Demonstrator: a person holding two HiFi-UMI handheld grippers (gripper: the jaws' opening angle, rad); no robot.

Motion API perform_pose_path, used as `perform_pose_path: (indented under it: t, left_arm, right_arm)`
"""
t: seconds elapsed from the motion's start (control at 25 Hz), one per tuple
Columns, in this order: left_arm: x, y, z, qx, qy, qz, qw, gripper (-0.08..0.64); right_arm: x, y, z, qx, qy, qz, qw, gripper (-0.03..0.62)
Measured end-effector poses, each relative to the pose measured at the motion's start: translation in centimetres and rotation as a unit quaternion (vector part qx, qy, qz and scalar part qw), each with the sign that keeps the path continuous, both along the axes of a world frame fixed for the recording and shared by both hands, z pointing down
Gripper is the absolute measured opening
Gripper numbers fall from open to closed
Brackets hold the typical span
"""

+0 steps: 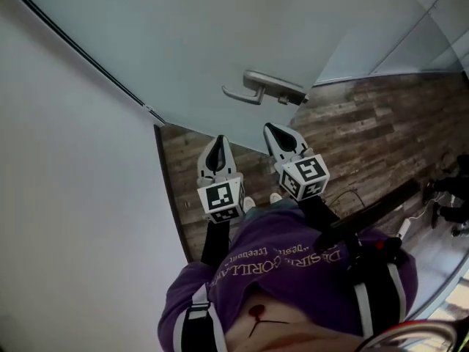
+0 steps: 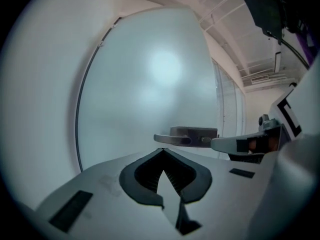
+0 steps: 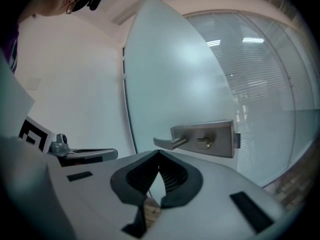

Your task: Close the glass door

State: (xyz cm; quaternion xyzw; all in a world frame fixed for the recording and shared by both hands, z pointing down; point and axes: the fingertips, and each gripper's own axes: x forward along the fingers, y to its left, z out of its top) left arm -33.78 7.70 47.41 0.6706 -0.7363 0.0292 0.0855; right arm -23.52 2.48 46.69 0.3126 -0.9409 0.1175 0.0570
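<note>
A frosted glass door point(image 1: 183, 42) fills the upper part of the head view, with a metal lever handle point(image 1: 262, 88) near its free edge. The same handle point(image 2: 186, 135) shows just beyond the left gripper point(image 2: 161, 151), whose jaws are shut and empty. In the right gripper view the handle point(image 3: 200, 138) and its plate sit a little ahead of the right gripper point(image 3: 159, 152), also shut with nothing held. Both grippers point(image 1: 218, 139) point(image 1: 270, 127) point at the door's lower part, side by side, short of the handle and apart from it.
A white wall point(image 1: 73, 211) stands on the left, meeting the door at its hinged edge. Dark wood flooring point(image 1: 366, 130) lies below and to the right. A glass partition with blinds point(image 3: 270, 74) stands right of the door. The person's purple top point(image 1: 293, 270) fills the bottom.
</note>
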Motion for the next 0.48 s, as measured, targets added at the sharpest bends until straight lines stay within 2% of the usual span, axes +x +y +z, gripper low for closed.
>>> perform_pose_path:
  t: [0.16, 0.32, 0.4, 0.48]
  left_arm:
    - [2.8, -3.3, -1.2, 0.012, -0.026, 0.071, 0.9971, 0.000]
    - [5.5, -6.0, -2.1, 0.038, -0.072, 0.139, 0.9869, 0.000]
    - [6.2, -7.1, -2.1, 0.040, -0.101, 0.155, 0.9820, 0.000]
    - [6.2, -8.3, -2.0, 0.045, -0.143, 0.154, 0.9767, 0.002]
  right_arm:
    - [4.2, -1.2, -0.4, 0.007, -0.003, 0.070, 0.997, -0.003]
    - [7.2, -2.2, -1.1, 0.010, -0.013, 0.110, 0.994, -0.003]
    - [8.2, -2.6, -1.3, 0.013, -0.018, 0.122, 0.992, -0.003]
    - [9.1, -3.0, -1.3, 0.014, -0.023, 0.133, 0.991, -0.003]
